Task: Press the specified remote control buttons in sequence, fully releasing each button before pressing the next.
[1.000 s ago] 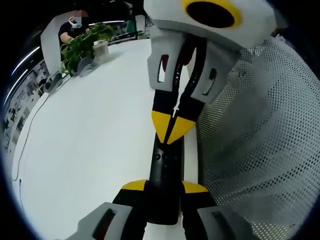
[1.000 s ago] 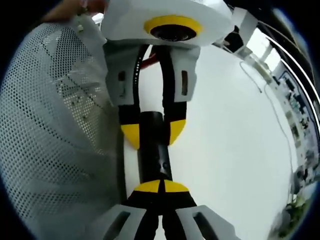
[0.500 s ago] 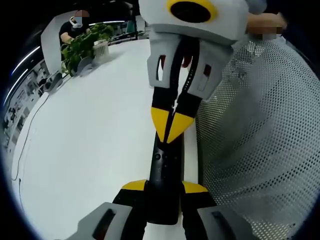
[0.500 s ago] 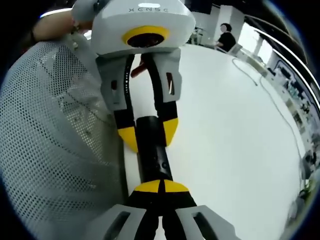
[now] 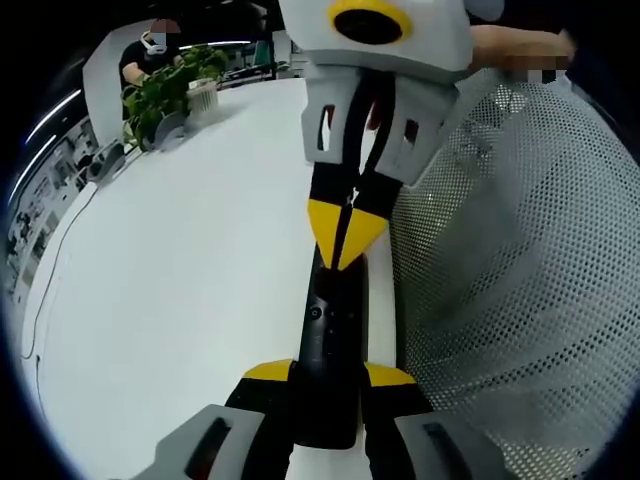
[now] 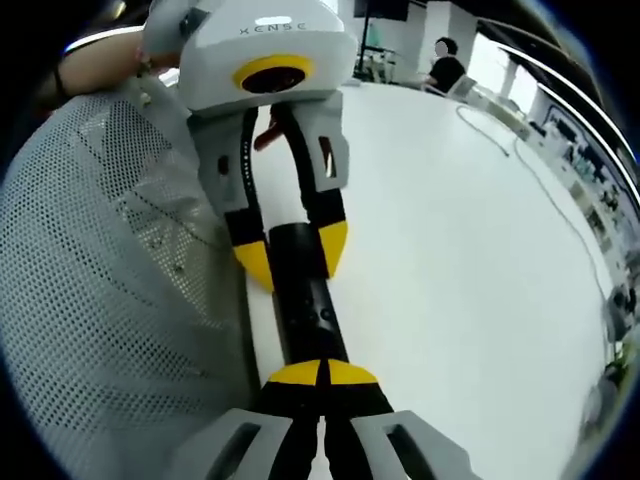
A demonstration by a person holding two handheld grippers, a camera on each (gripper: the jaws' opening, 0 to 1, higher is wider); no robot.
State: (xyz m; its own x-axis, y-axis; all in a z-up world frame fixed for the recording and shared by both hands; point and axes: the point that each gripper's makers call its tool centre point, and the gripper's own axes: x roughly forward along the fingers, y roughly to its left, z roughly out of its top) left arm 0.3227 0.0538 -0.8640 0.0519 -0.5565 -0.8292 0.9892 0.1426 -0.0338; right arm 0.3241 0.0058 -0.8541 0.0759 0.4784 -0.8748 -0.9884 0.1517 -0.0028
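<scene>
In the left gripper view, a leafy green plant in a white pot (image 5: 170, 90) stands at the far left end of a broad white table (image 5: 180, 270), with a seated person in dark clothes (image 5: 140, 60) behind it. At the middle, a long slim black remote control (image 5: 330, 340) lies lengthwise on the table. The left gripper (image 5: 330, 375), with yellow-tipped black jaws, grips the near end of the remote, one jaw on each long side. From above, the right gripper (image 5: 345, 235) points down with its yellow tips closed together into one point, which rests on the far half of the remote. To the right, a grey perforated mesh surface (image 5: 510, 280) runs just beside the remote, and a hand (image 5: 515, 45) shows at its top edge.

In the right gripper view, the mesh (image 6: 110, 290) lies to the left. At the centre the remote (image 6: 305, 310) runs up between the two grippers: the right gripper's (image 6: 320, 375) closed tips meet on its near part, and the left gripper (image 6: 290, 245) clasps its far end. The white table (image 6: 470, 260) spreads out to the right, with a thin cable (image 6: 545, 190) trailing across it.
</scene>
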